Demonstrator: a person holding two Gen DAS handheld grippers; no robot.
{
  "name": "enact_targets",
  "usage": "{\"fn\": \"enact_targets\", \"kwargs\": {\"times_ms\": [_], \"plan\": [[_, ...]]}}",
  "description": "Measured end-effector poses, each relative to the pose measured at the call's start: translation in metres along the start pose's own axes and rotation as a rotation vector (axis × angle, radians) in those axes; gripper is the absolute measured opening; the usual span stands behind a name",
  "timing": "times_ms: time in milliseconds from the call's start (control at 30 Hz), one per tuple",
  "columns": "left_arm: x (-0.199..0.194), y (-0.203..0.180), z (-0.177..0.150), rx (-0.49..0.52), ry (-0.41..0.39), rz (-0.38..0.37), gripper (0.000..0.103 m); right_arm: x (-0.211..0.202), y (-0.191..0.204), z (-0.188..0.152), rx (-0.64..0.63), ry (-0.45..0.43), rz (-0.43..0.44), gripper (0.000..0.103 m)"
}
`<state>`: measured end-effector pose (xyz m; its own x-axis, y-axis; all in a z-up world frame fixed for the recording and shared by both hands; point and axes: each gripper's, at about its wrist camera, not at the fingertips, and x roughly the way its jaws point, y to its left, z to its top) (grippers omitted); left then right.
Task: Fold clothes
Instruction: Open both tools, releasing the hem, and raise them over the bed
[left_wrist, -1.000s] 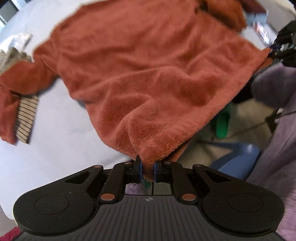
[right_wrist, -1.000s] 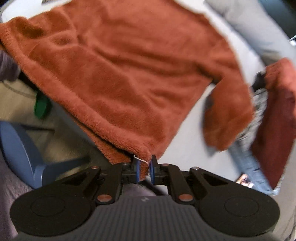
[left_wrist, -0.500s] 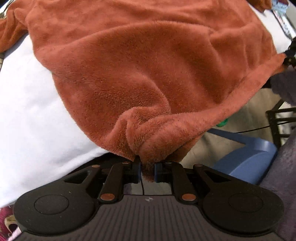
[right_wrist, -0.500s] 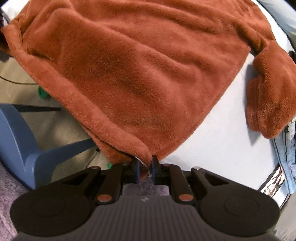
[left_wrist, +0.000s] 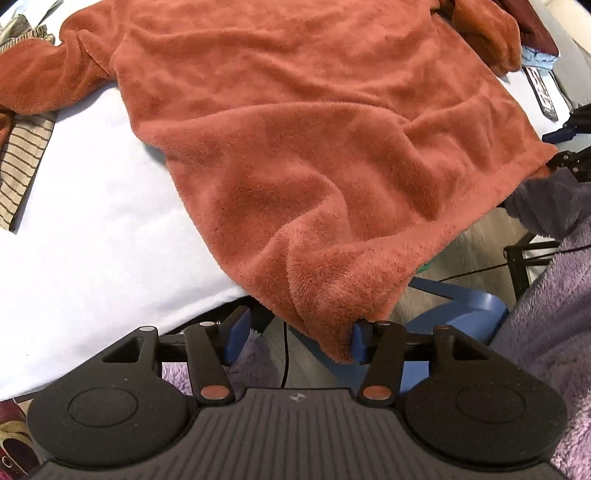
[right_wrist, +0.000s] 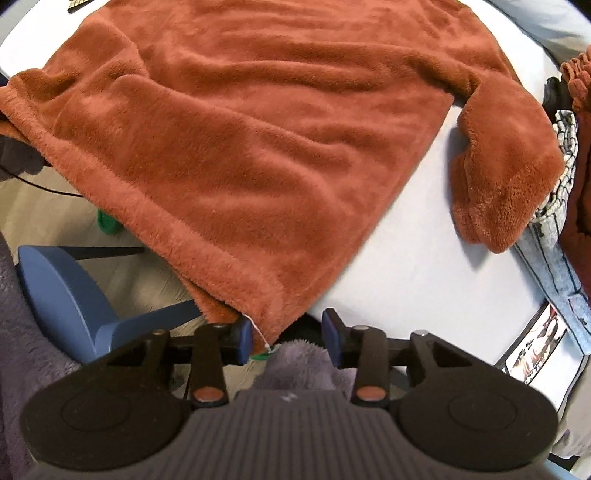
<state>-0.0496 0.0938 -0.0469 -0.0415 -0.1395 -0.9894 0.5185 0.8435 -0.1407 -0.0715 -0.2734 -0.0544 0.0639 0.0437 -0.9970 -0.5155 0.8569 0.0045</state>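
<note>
A rust-orange fleece sweater (left_wrist: 295, 122) lies spread on the white table (left_wrist: 85, 236), its hem hanging over the near edge. My left gripper (left_wrist: 295, 341) is open; the hem's left corner droops between the jaws against the right pad. In the right wrist view the sweater (right_wrist: 240, 129) fills the table (right_wrist: 406, 266). My right gripper (right_wrist: 288, 338) is open, with the hem's right corner and a small tag hanging by its left pad. One sleeve (right_wrist: 509, 166) lies bent to the right, the other sleeve (left_wrist: 44, 77) to the far left.
A striped garment (left_wrist: 22, 166) lies at the table's left. Grey jeans (right_wrist: 554, 254), a dark red garment (right_wrist: 581, 147) and a magazine (right_wrist: 535, 339) lie at the right. A blue chair (right_wrist: 62, 295) stands below the edge. Purple fleece clothing (left_wrist: 554, 295) is close by.
Both grippers have opened and let go of the hem corners. The sweater, held up a second ago, now lies flatter on the table with its hem over the edge.
</note>
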Motion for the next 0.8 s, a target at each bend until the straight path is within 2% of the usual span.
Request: {"fn": "enact_targets", "kwargs": {"times_ms": [67, 100, 133, 233, 400, 467, 500, 533, 567, 667, 700, 800], "plan": [[0.008, 0.003, -0.002, -0.006, 0.007, 0.006, 0.052, -0.002, 0.005, -0.005, -0.006, 0.008, 0.005, 0.047], [0.009, 0.003, -0.002, -0.018, 0.009, 0.013, 0.052, -0.002, 0.006, -0.005, -0.009, 0.017, 0.008, 0.056], [0.008, 0.004, -0.002, -0.041, 0.007, 0.022, 0.052, -0.001, 0.007, -0.006, -0.015, 0.024, 0.010, 0.071], [0.008, 0.003, -0.008, -0.089, 0.015, 0.028, 0.052, -0.005, 0.016, -0.012, -0.056, 0.026, 0.005, 0.072], [0.013, -0.011, -0.013, -0.014, 0.045, 0.094, 0.052, -0.001, 0.019, -0.012, -0.074, 0.024, 0.016, 0.072], [0.015, -0.021, -0.015, 0.039, 0.056, 0.177, 0.062, 0.001, 0.016, -0.010, -0.069, 0.024, 0.019, 0.072], [0.015, -0.027, -0.017, 0.066, 0.043, 0.226, 0.063, 0.002, 0.017, -0.010, -0.070, 0.025, 0.020, 0.072], [0.011, -0.029, -0.020, 0.074, 0.031, 0.241, 0.064, 0.003, 0.018, -0.009, -0.071, 0.026, 0.022, 0.072], [0.013, -0.029, -0.021, 0.052, 0.035, 0.204, 0.064, 0.003, 0.018, -0.009, -0.073, 0.027, 0.023, 0.072], [0.024, -0.019, -0.027, -0.040, 0.095, -0.019, 0.064, 0.006, 0.021, -0.008, -0.077, 0.030, 0.028, 0.072], [0.028, -0.018, -0.029, -0.045, 0.109, -0.032, 0.064, 0.006, 0.022, -0.007, -0.081, 0.029, 0.029, 0.072], [0.032, -0.022, -0.035, 0.006, 0.106, 0.032, 0.064, 0.006, 0.023, -0.007, -0.085, 0.023, 0.028, 0.072]]}}
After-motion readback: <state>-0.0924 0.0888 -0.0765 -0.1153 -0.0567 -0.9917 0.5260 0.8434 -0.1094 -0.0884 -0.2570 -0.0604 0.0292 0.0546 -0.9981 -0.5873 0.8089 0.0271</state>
